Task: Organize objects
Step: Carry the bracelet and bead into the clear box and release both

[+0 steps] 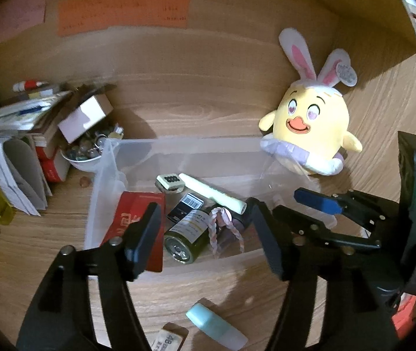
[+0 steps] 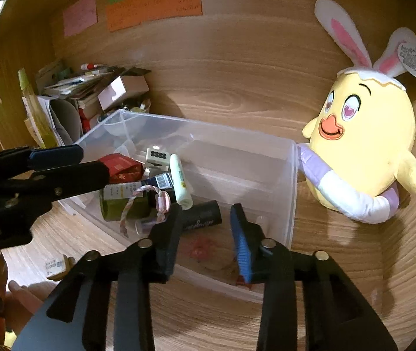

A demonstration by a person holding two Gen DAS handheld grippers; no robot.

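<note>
A clear plastic bin (image 1: 105, 175) (image 2: 291, 175) sits on the wooden desk. It holds a green bottle (image 1: 187, 231) (image 2: 120, 199), a red packet (image 1: 137, 213) (image 2: 120, 166), a pale tube (image 1: 213, 193) (image 2: 180, 181), a mahjong tile (image 1: 169, 181) (image 2: 156, 156), a pink braided cord (image 1: 222, 225) (image 2: 161, 199) and a black cylinder (image 2: 202, 219). My left gripper (image 1: 205, 234) is open and empty above the bin's near wall. My right gripper (image 2: 205, 228) is open and empty over the bin's right part; it shows at the right of the left view (image 1: 304, 204).
A yellow plush chick with bunny ears (image 1: 313, 125) (image 2: 365, 137) leans beside the bin's right end. Books, papers, a small box and a bowl of trinkets (image 1: 85, 149) crowd the left. A mint tube (image 1: 216, 327) and a labelled tile (image 1: 167, 339) lie on the desk in front.
</note>
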